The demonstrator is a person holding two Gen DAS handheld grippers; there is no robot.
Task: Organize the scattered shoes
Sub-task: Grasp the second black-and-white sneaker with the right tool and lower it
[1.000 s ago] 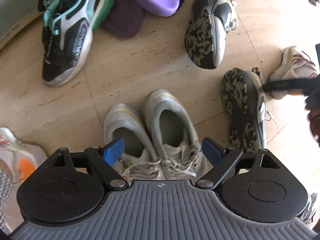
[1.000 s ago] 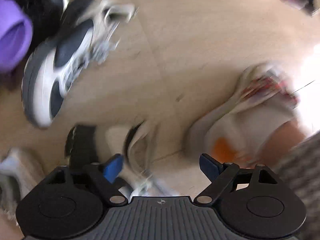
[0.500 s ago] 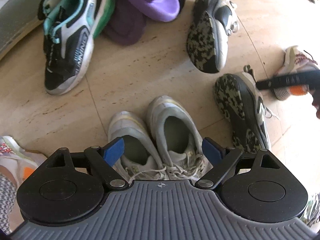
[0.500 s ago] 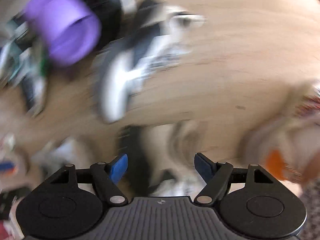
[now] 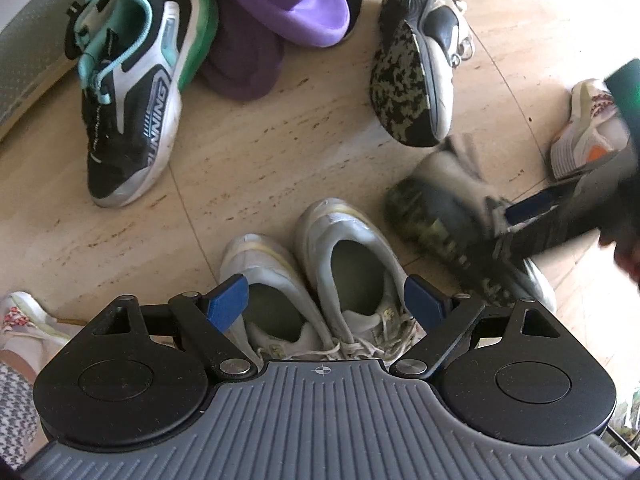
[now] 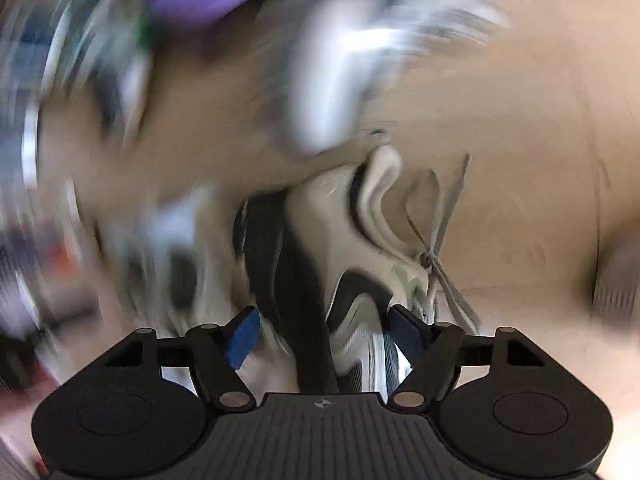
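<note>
Our left gripper [image 5: 326,306] hangs wide open and empty over the grey sneaker pair [image 5: 320,280], which already stands side by side. Just beside it our right gripper [image 6: 322,330] has the camo-soled sneaker [image 6: 320,248] between jaws that have just been opening; whether the pads press on it we cannot tell. We judge this shoe must next join its mate [image 5: 416,64], lying farther away.

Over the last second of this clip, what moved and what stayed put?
The right gripper swung in around the camo-soled sneaker, which has tipped and shifted; its jaws have just been opening and the sneaker lies between them, grip unclear. The left gripper stays open over the grey pair. The other camo-soled sneaker, teal-and-black sneaker and purple slide kept their places.
</note>
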